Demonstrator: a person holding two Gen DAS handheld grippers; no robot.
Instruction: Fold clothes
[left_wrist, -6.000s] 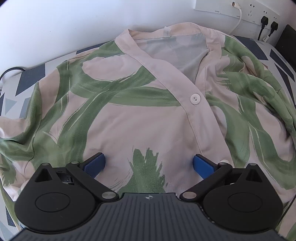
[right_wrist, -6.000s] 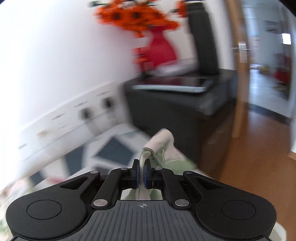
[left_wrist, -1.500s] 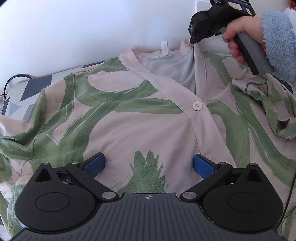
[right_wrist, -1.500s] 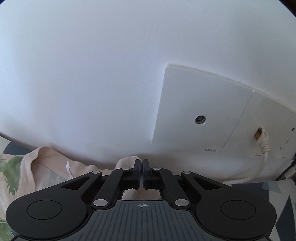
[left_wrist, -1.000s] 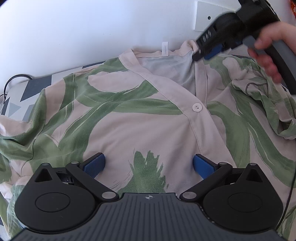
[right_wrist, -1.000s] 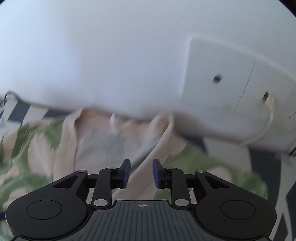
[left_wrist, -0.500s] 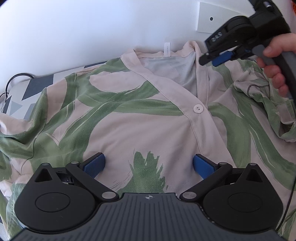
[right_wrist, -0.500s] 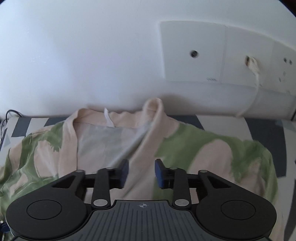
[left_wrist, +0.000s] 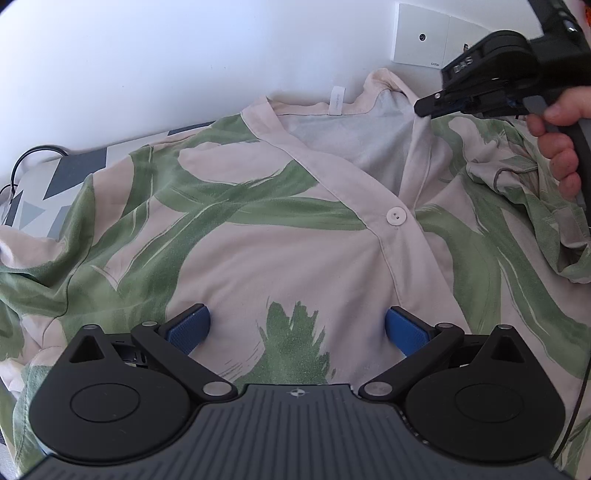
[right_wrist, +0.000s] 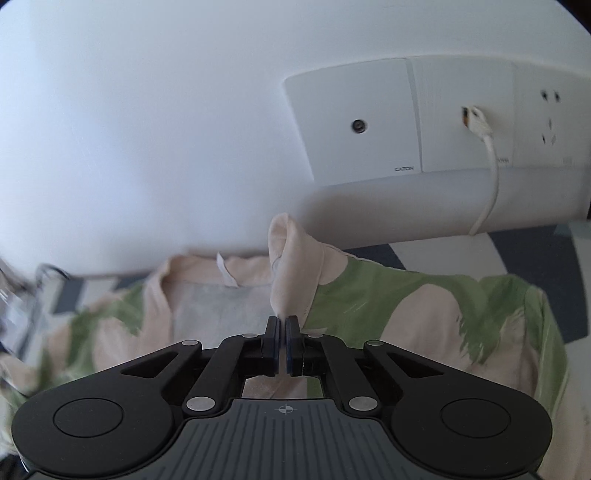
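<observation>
A cream shirt with green brush strokes (left_wrist: 280, 240) lies face up on the bed, its collar toward the wall and one white button (left_wrist: 396, 216) fastened. My left gripper (left_wrist: 297, 325) rests low on the shirt's front, wide open, with its blue pads (left_wrist: 188, 326) far apart on the cloth. My right gripper (left_wrist: 419, 109), held by a person's hand (left_wrist: 554, 147), is at the right side of the neckline. In the right wrist view its jaws are closing tight, and the right gripper (right_wrist: 282, 321) pinches the raised cream collar edge (right_wrist: 291, 266).
The white wall runs right behind the collar, with socket plates (right_wrist: 406, 122) and a plugged white cable (right_wrist: 487, 177). A bunched sleeve (left_wrist: 535, 206) lies at the right. The grey and white patterned cover (left_wrist: 55, 177) and a black cable (left_wrist: 33, 155) show at the left.
The right gripper came down from the wall to the right collar edge with its jaws apart, then closed on the cloth. The left gripper has stayed put and open.
</observation>
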